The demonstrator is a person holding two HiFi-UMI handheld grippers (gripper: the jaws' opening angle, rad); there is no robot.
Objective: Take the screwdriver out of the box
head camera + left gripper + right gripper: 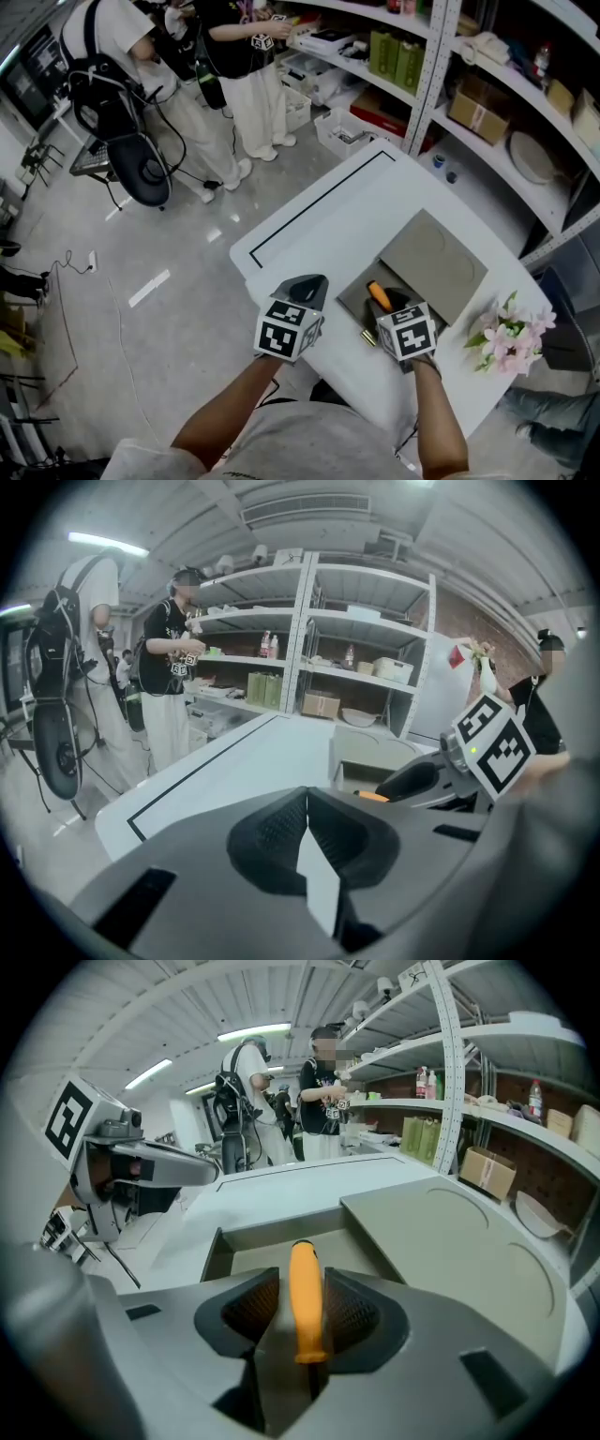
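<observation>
Gripping the orange-handled screwdriver (306, 1312) by its handle, your right gripper (302, 1281) holds it over the shallow open grey box (239, 1241) — your left gripper (307, 806), jaws together and empty, hovers above the white table (234, 761).

The screwdriver (306, 1302) has its shaft hidden inside the right claw (302, 1281).

White table (375, 187), black line (319, 208) marked near its edge. On it: open grey box (356, 300), pink flowers (511, 337).
</observation>
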